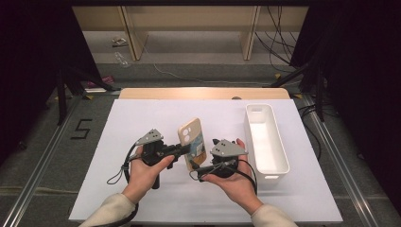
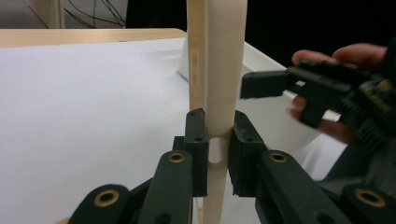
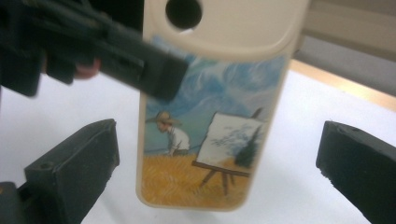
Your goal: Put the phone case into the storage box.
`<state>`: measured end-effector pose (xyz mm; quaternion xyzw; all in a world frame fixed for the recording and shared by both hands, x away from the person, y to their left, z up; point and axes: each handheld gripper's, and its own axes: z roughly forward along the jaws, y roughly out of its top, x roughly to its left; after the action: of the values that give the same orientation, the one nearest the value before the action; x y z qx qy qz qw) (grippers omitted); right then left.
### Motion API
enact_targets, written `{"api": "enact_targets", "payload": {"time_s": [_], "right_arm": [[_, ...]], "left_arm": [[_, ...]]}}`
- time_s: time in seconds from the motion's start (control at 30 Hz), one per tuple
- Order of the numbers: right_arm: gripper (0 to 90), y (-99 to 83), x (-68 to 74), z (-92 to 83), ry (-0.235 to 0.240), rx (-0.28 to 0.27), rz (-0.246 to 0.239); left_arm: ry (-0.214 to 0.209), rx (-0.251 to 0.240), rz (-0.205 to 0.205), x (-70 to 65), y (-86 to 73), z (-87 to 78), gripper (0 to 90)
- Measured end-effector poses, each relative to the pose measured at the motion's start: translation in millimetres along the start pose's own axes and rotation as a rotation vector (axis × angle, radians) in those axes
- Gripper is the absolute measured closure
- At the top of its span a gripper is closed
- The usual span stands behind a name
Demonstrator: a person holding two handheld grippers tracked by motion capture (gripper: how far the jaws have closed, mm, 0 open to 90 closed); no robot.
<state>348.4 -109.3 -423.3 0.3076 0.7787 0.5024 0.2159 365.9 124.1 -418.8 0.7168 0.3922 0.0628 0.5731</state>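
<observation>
Both forearms come in from the near edge, sleeves pale, each hand wrapped around a gripper above the table. The left gripper (image 1: 183, 150) points right, its 2 jaws pressed flat on either side of the case (image 1: 192, 142), holding it on edge. The right gripper (image 1: 202, 166) points left toward it, its jaws spread wide apart, the case standing between them untouched.

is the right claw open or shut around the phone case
Open. In the right gripper view the right claw has its jaws spread wide on either side of the phone case, touching neither edge; the left claw is clamped on it.
</observation>
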Motion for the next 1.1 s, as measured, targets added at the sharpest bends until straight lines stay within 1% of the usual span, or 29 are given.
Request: {"api": "enact_targets", "payload": {"time_s": [0.03, 0.07, 0.17, 0.2, 0.33, 0.4, 0.43, 0.47, 0.5, 0.53, 0.57, 0.6, 0.63, 0.67, 0.7, 0.73, 0.83, 0.93, 1.07, 1.1], "right_arm": [[0.3, 2.0, -1.6, -2.5, -0.004, -0.015, 0.008], [0.3, 2.0, -1.6, -2.5, -0.004, -0.015, 0.008], [0.3, 5.0, -4.7, -5.6, -0.006, -0.038, 0.017], [0.3, 5.7, -5.7, -6.2, -0.002, -0.043, 0.019], [0.3, 8.5, -7.4, -8.2, 0.003, -0.065, 0.027], [0.3, 9.7, -7.0, -8.9, 0.009, -0.068, 0.016], [0.4, 10.1, -6.8, -9.0, 0.031, -0.075, 0.013], [0.7, 10.5, -6.9, -9.8, 0.078, -0.080, 0.000], [0.8, 10.8, -6.6, -10.3, 0.104, -0.084, -0.010], [1.5, 11.0, -6.0, -10.3, 0.100, -0.088, -0.011], [5.4, 11.2, -6.0, -9.4, 0.100, -0.095, -0.006], [12.5, 11.3, -6.6, -9.1, 0.103, -0.098, -0.001], [17.9, 11.2, -6.7, -8.7, 0.100, -0.110, 0.016], [15.2, 11.1, -6.9, -7.8, 0.078, -0.120, 0.033], [16.3, 11.0, -7.8, -7.3, 0.077, -0.120, 0.043], [15.5, 11.0, -8.3, -7.3, 0.083, -0.121, 0.046], [15.7, 11.2, -9.1, -8.0, 0.082, -0.118, 0.039], [15.6, 12.9, -9.3, -8.2, 0.087, -0.133, 0.042], [15.3, 15.4, -10.2, -8.5, 0.085, -0.142, 0.044], [15.3, 16.4, -10.7, -8.8, 0.077, -0.148, 0.046]], "left_arm": [[0.005, 0.001, 0.002, 0.8, -0.4, -0.2, 79.5], [0.012, 0.003, 0.009, 1.8, -0.8, -0.3, 79.5], [0.035, 0.006, 0.041, 3.4, -1.7, -0.1, 79.4], [0.040, 0.009, 0.045, 3.8, -1.9, 0.0, 79.4], [0.050, 0.013, 0.051, 5.5, -2.6, -0.2, 79.3], [0.050, 0.012, 0.052, 5.9, -2.9, -0.2, 79.2], [0.051, 0.014, 0.056, 6.2, -2.9, -0.5, 79.2], [0.052, 0.013, 0.056, 6.2, -3.0, -0.7, 79.2], [0.053, 0.012, 0.058, 6.3, -2.9, -0.8, 79.2], [0.055, 0.012, 0.062, 6.5, -2.7, -1.1, 79.1], [0.058, 0.012, 0.065, 6.8, -2.6, -1.3, 79.1], [0.060, 0.010, 0.066, 7.0, -2.5, -1.6, 79.1], [0.062, 0.008, 0.064, 7.4, -2.4, -2.1, 79.1], [0.064, 0.008, 0.063, 7.9, -2.3, -2.5, 79.0], [0.064, 0.007, 0.063, 8.2, -2.3, -2.8, 79.0], [0.065, 0.006, 0.065, 8.8, -2.1, -3.2, 79.1], [0.063, 0.002, 0.070, 9.1, -2.1, -3.2, 79.1], [0.062, 0.000, 0.077, 8.3, -2.4, -2.6, 79.4], [0.063, -0.012, 0.094, 6.2, -2.5, -1.7, 79.5], [0.064, -0.015, 0.101, 5.6, -2.5, -1.4, 79.6]]}}
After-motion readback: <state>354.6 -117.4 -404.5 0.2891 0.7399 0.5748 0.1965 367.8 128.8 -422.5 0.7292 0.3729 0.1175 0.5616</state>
